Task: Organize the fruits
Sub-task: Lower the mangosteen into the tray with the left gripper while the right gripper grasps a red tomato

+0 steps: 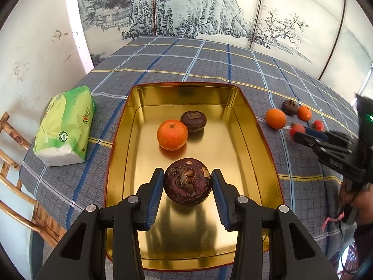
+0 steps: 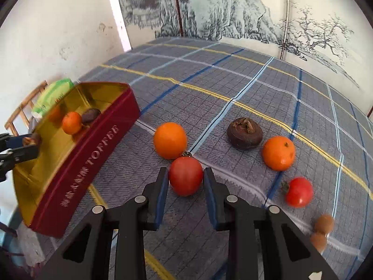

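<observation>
A gold-lined red tin [image 1: 254,121] holds an orange [image 1: 172,134] and a dark brown fruit [image 1: 193,120]. My left gripper [image 1: 188,183] is over the tin's near end, its pads touching both sides of another dark brown fruit [image 1: 188,182]. In the right wrist view my right gripper [image 2: 185,177] has its pads against a red tomato [image 2: 185,176] on the cloth. Around it lie two oranges [image 2: 170,140] [image 2: 278,153], a dark fruit [image 2: 244,133] and a second tomato [image 2: 299,192]. The tin [image 2: 88,154] stands to the left.
A green tissue pack [image 1: 66,126] lies left of the tin. A wooden chair [image 1: 14,186] stands at the table's left edge. Two small brown round fruits [image 2: 322,229] sit at the right. A plaid cloth [image 2: 233,77] covers the table; a painted screen stands behind.
</observation>
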Available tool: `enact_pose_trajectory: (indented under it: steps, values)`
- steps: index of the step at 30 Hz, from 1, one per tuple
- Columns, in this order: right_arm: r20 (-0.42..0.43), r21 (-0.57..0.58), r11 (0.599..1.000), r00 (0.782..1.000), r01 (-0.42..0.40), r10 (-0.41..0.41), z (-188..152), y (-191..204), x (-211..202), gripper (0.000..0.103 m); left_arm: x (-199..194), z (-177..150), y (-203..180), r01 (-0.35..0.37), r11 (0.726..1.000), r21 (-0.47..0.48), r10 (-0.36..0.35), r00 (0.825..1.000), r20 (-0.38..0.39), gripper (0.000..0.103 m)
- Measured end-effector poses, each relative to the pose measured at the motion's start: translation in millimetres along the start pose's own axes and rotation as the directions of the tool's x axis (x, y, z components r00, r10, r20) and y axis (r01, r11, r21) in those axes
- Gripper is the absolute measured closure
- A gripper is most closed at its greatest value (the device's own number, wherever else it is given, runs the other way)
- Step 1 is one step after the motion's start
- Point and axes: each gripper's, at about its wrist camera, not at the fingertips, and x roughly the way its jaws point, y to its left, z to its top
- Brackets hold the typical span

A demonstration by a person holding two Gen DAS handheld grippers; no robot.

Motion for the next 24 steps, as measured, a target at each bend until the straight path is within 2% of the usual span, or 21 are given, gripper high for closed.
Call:
enact_pose_trajectory:
  steps: [9,24]
  values:
    - [0.018,0.041,0.999,1.000,-0.014,0.013,-37,9,-18,0.076,2,-2,8,0.007,1.000,-0.011,-0.007,1.000,-0.006,0.060]
    - [0.027,0.075,0.997,0.999,-0.025,0.023,-38,3,-19,0.076,15,-1,15,-0.022,1.000,0.011,0.022,1.000,-0.006,0.060]
